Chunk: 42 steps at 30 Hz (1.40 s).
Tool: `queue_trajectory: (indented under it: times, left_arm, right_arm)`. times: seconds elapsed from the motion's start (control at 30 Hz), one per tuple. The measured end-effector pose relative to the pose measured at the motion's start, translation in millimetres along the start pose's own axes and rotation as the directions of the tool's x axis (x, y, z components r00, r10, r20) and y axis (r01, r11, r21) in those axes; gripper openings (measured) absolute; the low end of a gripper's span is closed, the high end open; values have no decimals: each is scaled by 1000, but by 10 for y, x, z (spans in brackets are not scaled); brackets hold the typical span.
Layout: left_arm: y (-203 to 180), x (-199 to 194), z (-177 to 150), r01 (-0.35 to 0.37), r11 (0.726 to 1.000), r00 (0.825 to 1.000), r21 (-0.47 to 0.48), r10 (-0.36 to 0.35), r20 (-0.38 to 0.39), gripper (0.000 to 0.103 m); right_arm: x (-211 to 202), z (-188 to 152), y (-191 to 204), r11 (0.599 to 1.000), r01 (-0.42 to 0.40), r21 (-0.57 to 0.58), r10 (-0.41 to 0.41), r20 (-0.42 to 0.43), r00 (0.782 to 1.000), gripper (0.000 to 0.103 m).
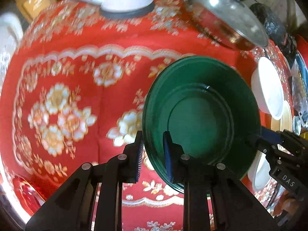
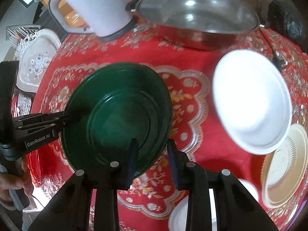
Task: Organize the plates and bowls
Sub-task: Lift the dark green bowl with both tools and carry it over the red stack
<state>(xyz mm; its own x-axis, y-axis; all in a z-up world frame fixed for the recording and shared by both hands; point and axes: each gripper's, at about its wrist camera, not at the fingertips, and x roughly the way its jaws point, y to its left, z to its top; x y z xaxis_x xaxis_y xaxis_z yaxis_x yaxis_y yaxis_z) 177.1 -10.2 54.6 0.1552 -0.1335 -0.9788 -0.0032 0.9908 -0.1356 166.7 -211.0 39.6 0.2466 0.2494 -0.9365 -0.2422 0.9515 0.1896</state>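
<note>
A dark green plate is over the red flowered tablecloth. My left gripper straddles the plate's left rim, one finger inside and one outside, and is shut on it; the right wrist view shows this gripper clamped at the plate's left edge. My right gripper is shut on the rim at the opposite side, its blue pad lying on the plate's edge in the left wrist view. A white plate and a cream ribbed plate lie to the right.
A lidded steel wok and a white jug stand at the back. Another white dish lies near the front, and a red glass dish sits at the left edge. A hand holds the left gripper's handle.
</note>
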Motion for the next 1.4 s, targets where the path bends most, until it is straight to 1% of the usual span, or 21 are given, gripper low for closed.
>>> queue_trajectory:
  times: [0.07, 0.1, 0.17, 0.2, 0.27, 0.37, 0.43, 0.47, 0.5, 0.6, 0.67, 0.87, 1.07, 1.17, 1.27, 1.4]
  left_arm:
    - [65, 60, -22, 15, 1000, 1000, -13, -15, -19, 20]
    - [100, 88, -29, 21, 999, 999, -28, -21, -30, 20]
    - [150, 110, -19, 47, 997, 998, -60, -49, -42, 20]
    - [164, 114, -4, 47, 997, 998, -68, -49, -39, 20]
    - [153, 110, 30, 28, 997, 999, -73, -30, -36, 20]
    - [98, 133, 64, 36, 997, 998, -65, -39, -44, 20]
    - [38, 130, 73, 9, 999, 1000, -41, -10, -24, 20]
    - [8, 130, 74, -4, 1000, 1000, -27, 3, -22, 20]
    - [-14, 129, 78, -1, 1000, 1000, -23, 1, -21, 20]
    - [-31, 103, 104, -11, 1000, 1000, -5, 11, -6, 18]
    - [27, 55, 91, -1, 1000, 1000, -14, 1, -6, 17]
    - [252, -143, -7, 4, 999, 1000, -47, -3, 18, 17]
    - [619, -375, -197, 19, 995, 999, -100, -15, 36, 17]
    - [831, -551, -367, 4, 993, 998, -119, 3, 65, 17]
    - [1051, -703, -537, 8, 988, 996, -151, 5, 86, 17]
    - [1366, -953, -809, -14, 981, 991, -193, 40, 131, 17]
  right_arm:
    - [59, -21, -37, 998, -42, 38, 42, 1, 999, 31]
    - [69, -24, -44, 998, -47, 51, 47, 6, 999, 31]
    - [102, 15, -83, 996, -39, 80, 39, -7, 999, 31]
    - [110, 37, -101, 996, -30, 88, 31, -11, 999, 31]
    - [126, 79, -109, 997, -17, 77, 18, -18, 1000, 31]
    - [157, 109, -95, 998, -2, 55, 4, -29, 1000, 30]
    - [184, 105, -47, 1000, -6, 28, 8, -39, 999, 30]
    - [197, 100, -28, 1000, -10, 19, 11, -46, 999, 28]
    - [195, 97, -13, 1000, -5, 13, 5, -43, 999, 19]
    - [109, 78, 21, 1000, -3, 2, 3, -9, 1000, 18]
    - [59, 67, 78, 1000, 3, -26, -3, 2, 1000, 18]
    - [-27, 20, 348, 996, 17, -88, -15, 26, 1000, 18]
    - [-83, -16, 708, 989, -17, -146, 22, 32, 999, 19]
    - [-72, -19, 916, 984, -33, -174, 39, 35, 999, 19]
    - [-76, -52, 1159, 976, -49, -211, 57, 33, 998, 19]
    - [-100, -113, 1539, 958, -85, -275, 95, 23, 995, 20]
